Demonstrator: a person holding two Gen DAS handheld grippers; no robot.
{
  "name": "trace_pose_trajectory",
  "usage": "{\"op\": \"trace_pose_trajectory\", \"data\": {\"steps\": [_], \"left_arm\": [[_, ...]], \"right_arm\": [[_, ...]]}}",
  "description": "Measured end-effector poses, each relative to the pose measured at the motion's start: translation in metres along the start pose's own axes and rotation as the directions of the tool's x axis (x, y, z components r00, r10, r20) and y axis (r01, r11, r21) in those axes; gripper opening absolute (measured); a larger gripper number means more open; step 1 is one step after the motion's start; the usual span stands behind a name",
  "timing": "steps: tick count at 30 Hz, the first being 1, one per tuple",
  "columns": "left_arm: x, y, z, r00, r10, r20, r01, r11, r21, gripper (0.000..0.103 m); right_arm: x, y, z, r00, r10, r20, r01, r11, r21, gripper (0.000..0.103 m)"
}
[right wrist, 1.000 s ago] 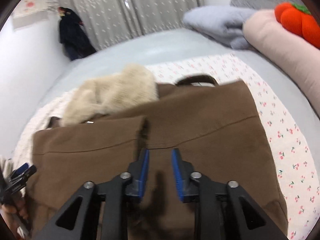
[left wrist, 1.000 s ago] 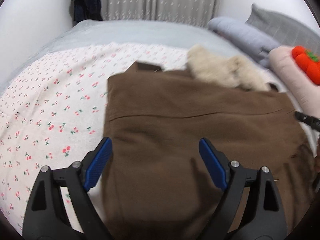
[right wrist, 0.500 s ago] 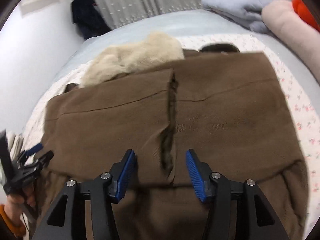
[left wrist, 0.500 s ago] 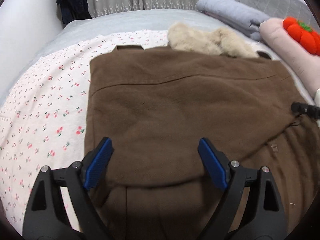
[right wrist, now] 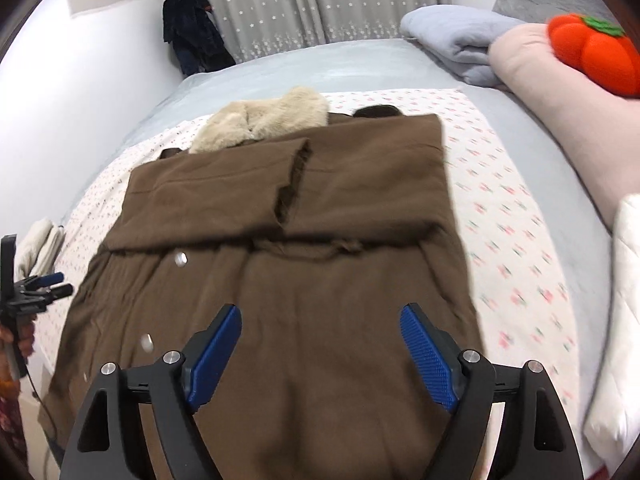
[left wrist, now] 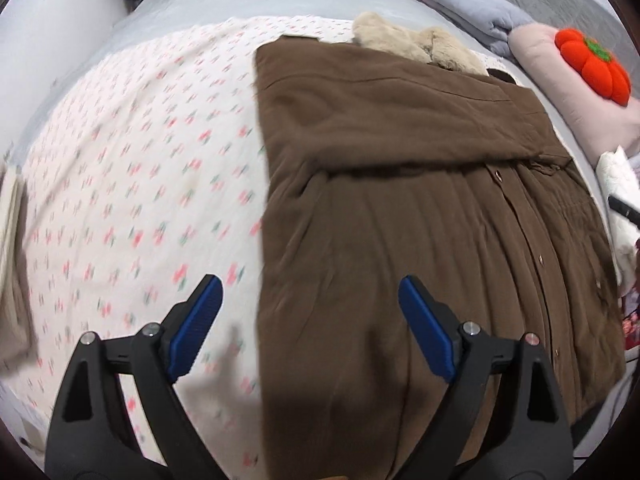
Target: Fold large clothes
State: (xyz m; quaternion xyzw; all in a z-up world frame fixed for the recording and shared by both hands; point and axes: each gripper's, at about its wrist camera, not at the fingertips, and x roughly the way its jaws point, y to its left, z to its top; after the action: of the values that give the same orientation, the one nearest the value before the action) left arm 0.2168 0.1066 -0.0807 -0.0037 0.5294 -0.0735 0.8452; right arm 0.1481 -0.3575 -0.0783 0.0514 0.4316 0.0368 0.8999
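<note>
A brown coat (left wrist: 420, 200) (right wrist: 300, 300) lies flat on the cherry-print sheet (left wrist: 140, 160), with its cream fur collar (left wrist: 412, 44) (right wrist: 264, 120) at the far end. Both sleeves (right wrist: 208, 200) are folded across the chest and meet at a dark seam. My left gripper (left wrist: 310, 292) hovers open over the coat's left edge near the hem, one finger over the sheet and one over the cloth. It also shows as the left gripper (right wrist: 40, 288) at the left edge of the right wrist view. My right gripper (right wrist: 320, 320) hangs over the lower skirt, jaws opening, nothing between them.
A pink pillow (right wrist: 540, 92) with an orange pumpkin plush (right wrist: 592, 52) and a folded grey blanket (right wrist: 452, 36) lie at the bed's far right. White quilted fabric (right wrist: 624, 320) sits at the right edge. Folded cloths (right wrist: 40, 244) rest at the left. A dark garment (right wrist: 192, 36) hangs by the curtain.
Both grippers have drawn back from the coat's chest toward its hem, so more of the skirt shows. The right jaws have widened from nearly shut. The left jaws stay wide.
</note>
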Motion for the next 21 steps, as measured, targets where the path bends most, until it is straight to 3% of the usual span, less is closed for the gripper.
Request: {"op": "trace_pose_trajectory", "data": {"steps": [5,10,16,21], "left_arm": [[0.0,0.035,-0.034,0.996,-0.075,-0.047,0.07,0.993,-0.099,0.09],[0.009,0.053,-0.064,0.975,-0.193,-0.112,0.17,0.968,-0.187,0.09],[0.008,0.059,-0.101,0.922,-0.372,-0.109,0.333,0.905,-0.265,0.09],[-0.001,0.049,-0.121,0.892,-0.436,-0.115,0.398,0.881,-0.254,0.089]], "right_arm": [[-0.014,-0.032,-0.033,1.0,-0.018,-0.02,0.019,0.999,0.051,0.084],[-0.022,-0.066,-0.062,0.999,-0.005,-0.046,0.011,0.991,0.134,0.084],[-0.028,-0.103,-0.101,0.996,0.06,-0.066,-0.04,0.962,0.271,0.084],[-0.032,-0.109,-0.139,0.992,0.089,-0.09,-0.054,0.941,0.333,0.084]]}}
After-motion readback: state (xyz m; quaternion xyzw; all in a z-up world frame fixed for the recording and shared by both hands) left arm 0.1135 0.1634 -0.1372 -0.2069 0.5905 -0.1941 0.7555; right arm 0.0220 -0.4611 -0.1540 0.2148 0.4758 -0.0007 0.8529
